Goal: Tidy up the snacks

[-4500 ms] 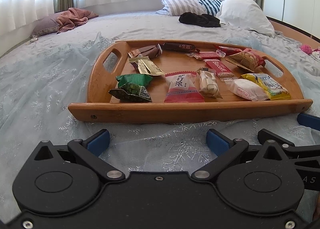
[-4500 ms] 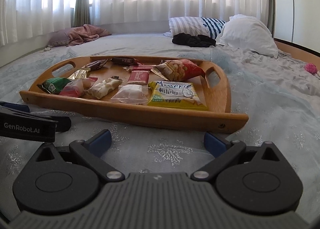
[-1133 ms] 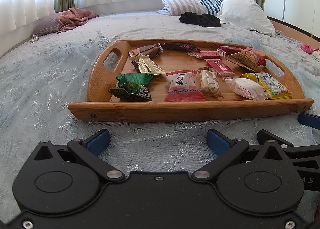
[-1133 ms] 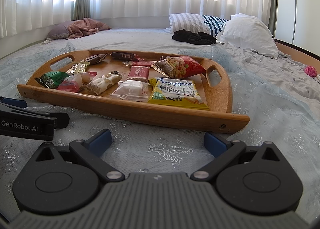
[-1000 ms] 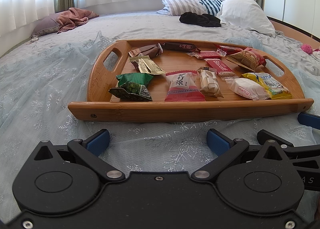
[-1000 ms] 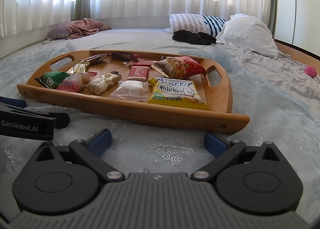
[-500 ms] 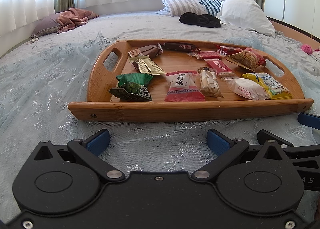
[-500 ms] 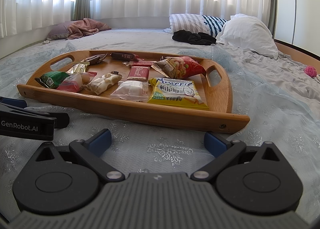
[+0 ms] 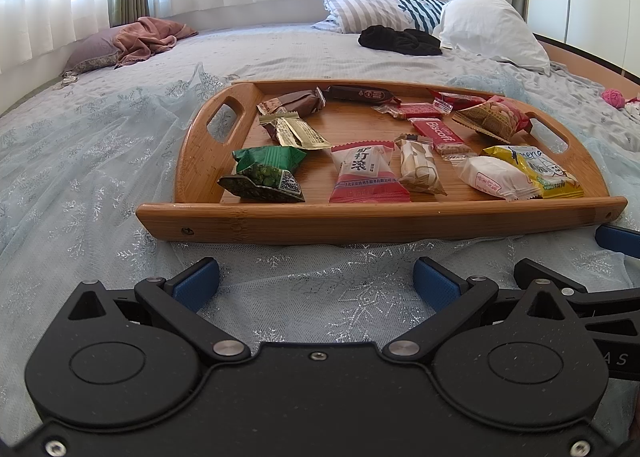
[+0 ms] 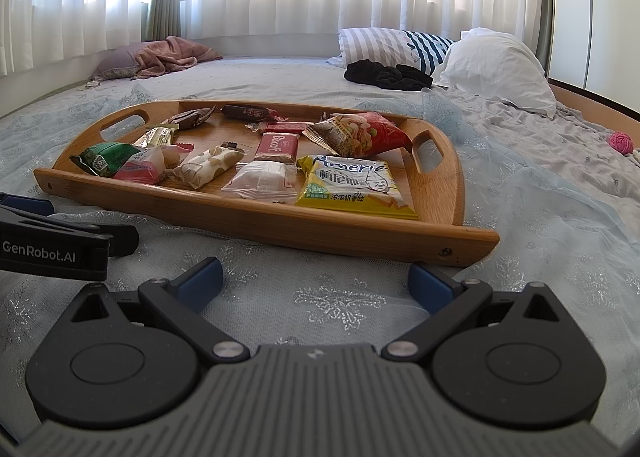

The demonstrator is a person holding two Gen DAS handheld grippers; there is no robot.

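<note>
A wooden tray (image 9: 360, 223) lies on the bed and shows in the right wrist view (image 10: 280, 225) too. It holds several snack packets: a green pea pack (image 9: 264, 173), a pink-and-white pack (image 9: 366, 173), a red Biscoff bar (image 9: 438, 133), a yellow pack (image 10: 352, 185), a red peanut bag (image 10: 360, 135). My left gripper (image 9: 316, 283) is open and empty, just in front of the tray's near edge. My right gripper (image 10: 316, 277) is open and empty, before the tray's near right corner.
The bed has a pale blue snowflake cover (image 9: 80, 177). Pillows (image 9: 488, 25) and a black garment (image 9: 396, 39) lie at the back, a pink cloth (image 9: 148, 37) at the back left, a pink yarn ball (image 10: 620, 141) at the right.
The right gripper's view shifted slightly since 4.5 s ago; nothing has moved in the last second. Both grippers stay open.
</note>
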